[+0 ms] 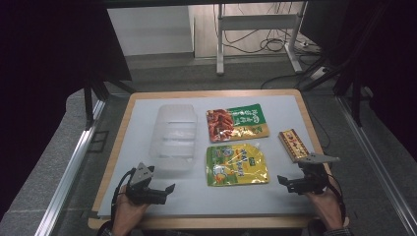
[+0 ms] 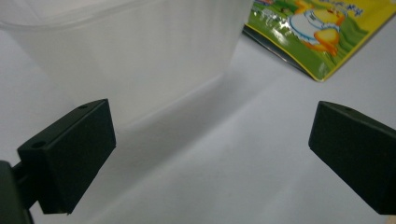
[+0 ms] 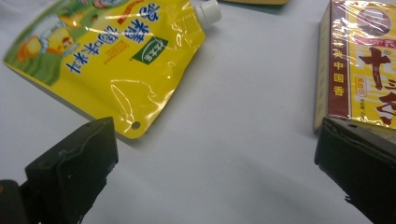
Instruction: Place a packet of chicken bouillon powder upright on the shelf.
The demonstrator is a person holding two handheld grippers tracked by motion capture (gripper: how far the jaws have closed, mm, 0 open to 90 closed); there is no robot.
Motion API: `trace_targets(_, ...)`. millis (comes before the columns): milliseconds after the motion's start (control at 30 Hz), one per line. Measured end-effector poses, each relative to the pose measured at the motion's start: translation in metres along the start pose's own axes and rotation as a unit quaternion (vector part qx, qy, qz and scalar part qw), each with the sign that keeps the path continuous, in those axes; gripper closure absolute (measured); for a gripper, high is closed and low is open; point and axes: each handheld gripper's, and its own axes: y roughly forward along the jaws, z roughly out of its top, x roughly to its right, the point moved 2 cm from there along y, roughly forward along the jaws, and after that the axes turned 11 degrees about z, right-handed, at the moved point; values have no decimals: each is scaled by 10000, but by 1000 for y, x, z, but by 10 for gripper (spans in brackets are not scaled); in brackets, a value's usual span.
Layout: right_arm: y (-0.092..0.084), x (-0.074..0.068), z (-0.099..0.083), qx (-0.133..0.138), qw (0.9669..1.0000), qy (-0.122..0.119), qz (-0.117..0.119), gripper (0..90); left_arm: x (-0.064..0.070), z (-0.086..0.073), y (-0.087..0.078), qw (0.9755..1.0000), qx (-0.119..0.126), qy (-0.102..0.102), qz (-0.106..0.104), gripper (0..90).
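So your left hand (image 1: 129, 209) comes in at the bottom-left of the high view, wrapped round the left gripper (image 1: 167, 189), which sits low over the white table mat (image 1: 246, 199) and points to the right and a bit forward. Its jaws are spread wide with nothing between them; in the left gripper view the clear plastic container (image 2: 135, 51) sits just ahead, slightly toward the left jaw. Your right hand (image 1: 327, 204) is at the bottom-right, holding the right gripper (image 1: 284, 182) aimed left toward the middle of the mat, jaws also wide apart and holding nothing. Just past those jaws lies the yellow spouted pouch (image 3: 112, 51), flat on the mat, white cap toward the far side in the right gripper view. The red-and-gold box (image 3: 364, 65) sits right by the right-hand jaw in that view, can't tell if they touch. Farther back, the green-and-red snack bag (image 1: 237, 123) lies flat beside the container, near the mat's far edge.
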Motion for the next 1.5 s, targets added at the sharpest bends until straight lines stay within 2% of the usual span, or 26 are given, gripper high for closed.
trace_targets(67, -1, 2, 0, 60, 10000, 30, 38, 0, -1, 0, 0, 10000, -17, -25, 6, 0)
trace_targets(167, -2, 4, -1, 112, 9999, 57, 60, 0, 1, 0, 1, 10000, -45, 44, 18, 0)
trace_targets(267, 1, 1, 0, 41, 10000, -75, 45, 0, 3, -1, 3, 9998, -126, 136, 21, 0)
trace_targets(467, 4, 0, -1, -69, 9999, -135, 33, 0, 2, -2, 4, 9997, -251, 28, -54, 1)
trace_targets(700, 7, 0, -1, -192, 9997, -162, 11, 0, 5, 0, 4, 9992, -395, 47, -91, 8)
trace_targets(767, 7, -1, -1, -206, 9996, -176, -9, 0, 6, 0, 3, 9991, -390, 17, -181, 8)
trace_targets(933, 7, -1, -1, -213, 9996, -193, -26, 0, 7, 2, 0, 9992, -374, 40, -138, 76)
trace_targets(1133, 8, -2, -1, -234, 9995, -211, -40, 0, 10, 5, -6, 9991, -252, 135, -311, 243)
trace_targets(1233, 9, -2, -1, -276, 9994, -217, -47, 0, 13, 6, -6, 9988, -284, 207, -350, 306)
trace_targets(1333, 9, -3, -1, -303, 9992, -251, -56, 0, 17, 7, -6, 9979, -322, 301, -479, 346)
trace_targets(1500, 10, -3, -1, -299, 9992, -265, -62, 0, 23, 10, -6, 9973, -294, 323, -583, 406)
